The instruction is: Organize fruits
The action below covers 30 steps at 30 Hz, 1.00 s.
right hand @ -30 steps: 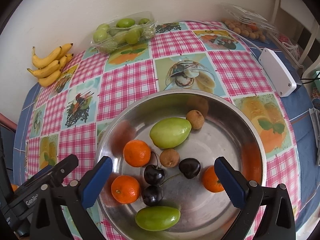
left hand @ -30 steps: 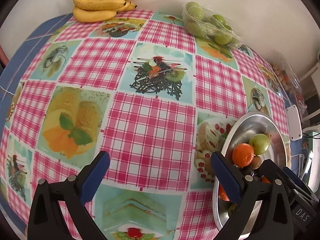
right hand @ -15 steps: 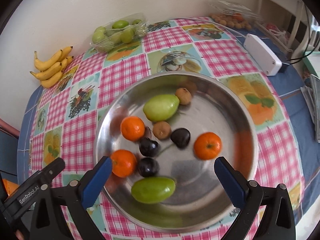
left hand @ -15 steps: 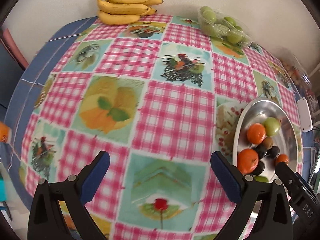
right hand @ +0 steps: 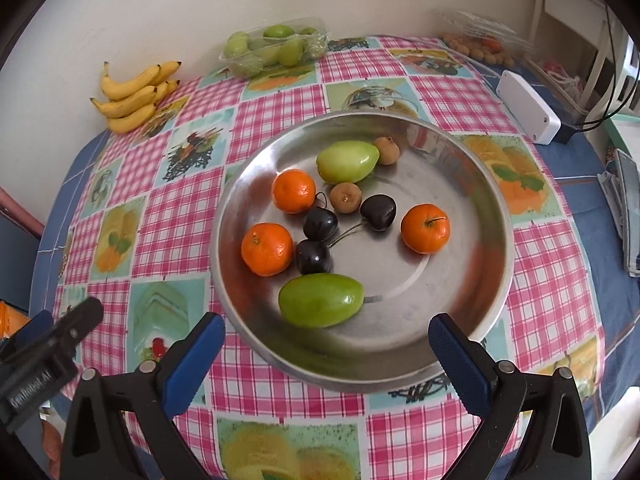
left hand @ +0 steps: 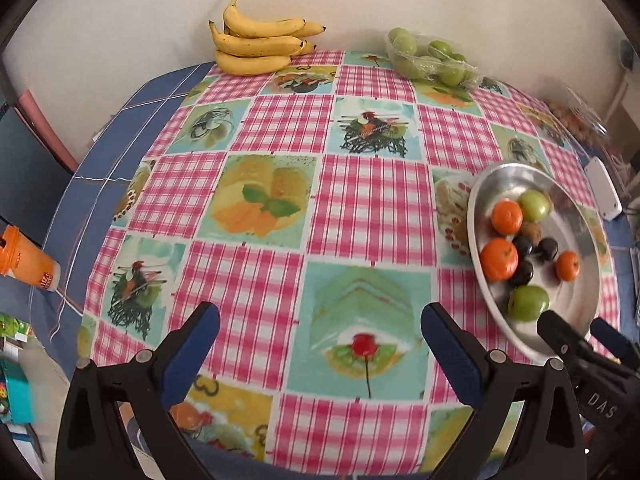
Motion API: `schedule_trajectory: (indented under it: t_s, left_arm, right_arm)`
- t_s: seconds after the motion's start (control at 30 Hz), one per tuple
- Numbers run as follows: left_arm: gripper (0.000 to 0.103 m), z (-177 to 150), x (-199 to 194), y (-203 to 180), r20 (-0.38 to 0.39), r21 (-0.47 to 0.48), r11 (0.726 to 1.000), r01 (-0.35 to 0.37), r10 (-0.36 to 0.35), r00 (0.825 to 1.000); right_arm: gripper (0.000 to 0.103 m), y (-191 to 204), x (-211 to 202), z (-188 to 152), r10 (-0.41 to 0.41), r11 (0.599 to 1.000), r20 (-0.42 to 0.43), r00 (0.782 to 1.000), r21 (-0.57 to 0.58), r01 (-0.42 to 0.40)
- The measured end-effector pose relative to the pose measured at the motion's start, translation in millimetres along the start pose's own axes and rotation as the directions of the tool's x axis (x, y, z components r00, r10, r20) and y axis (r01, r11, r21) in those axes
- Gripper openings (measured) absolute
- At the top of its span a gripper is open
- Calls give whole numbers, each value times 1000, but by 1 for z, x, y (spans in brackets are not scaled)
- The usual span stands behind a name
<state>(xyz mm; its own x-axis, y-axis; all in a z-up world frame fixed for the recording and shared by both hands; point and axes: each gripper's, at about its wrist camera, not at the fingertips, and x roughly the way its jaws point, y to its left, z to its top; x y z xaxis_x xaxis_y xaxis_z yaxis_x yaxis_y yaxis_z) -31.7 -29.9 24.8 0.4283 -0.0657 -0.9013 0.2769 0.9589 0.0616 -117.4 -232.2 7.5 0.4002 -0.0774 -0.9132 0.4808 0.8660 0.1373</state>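
Both pairs of jaws stand spread wide with nothing between them. The left gripper [left hand: 320,340] has black plastic arms tipped with ribbed blue pads; it hangs over the bare oilcloth [left hand: 372,204], a glossy sheet of pink gingham squares and printed dessert pictures. The right gripper [right hand: 326,344], of the same make, hangs at the near rim of the bowl [right hand: 492,272] — a shallow round dish of dull polished metal that mirrors the fruit on its wall.

In the bowl lie three mandarins [right hand: 267,249], round with pitted skin, two smooth green oval fruits [right hand: 321,300], three dark glossy cherries [right hand: 320,224] with thin stems, and two small rough brown fruits [right hand: 345,197]. They cluster in the left half, the cherries touching one another and the near mandarin.

Farther off, by the wall, sits a bunch of bananas [right hand: 132,98], curved and yellow with dark tips. Just to its right is a clear plastic tray of green fruit [right hand: 274,50] under film. At the far right corner lies another clear pack [right hand: 476,36] of small brown fruits, and near it a white rounded box [right hand: 526,106] on the blue cloth [right hand: 608,280] — the underlayer beneath the oilcloth. An orange cup [left hand: 24,258] stands off the left edge.
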Motion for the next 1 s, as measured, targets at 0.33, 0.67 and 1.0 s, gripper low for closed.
schedule_trajectory:
  t_s: [0.33,0.67,1.0]
  left_arm:
    - [101,-11,-5,4,1,-7,1000,-5,5,1000]
    - [101,-12,-1,4,-15,16,1000,-12,12,1000]
    - [101,-10,5,4,-21,28,999,-18,18,1000]
  right_arm:
    - [103,-2,-14,-9,0,1000,24,1000,12,0]
    - [103,-5,-14,-9,-5,1000,15,1000,25,5]
    - [103,-1,-7,-7,-14,1000,2,1000,11,14]
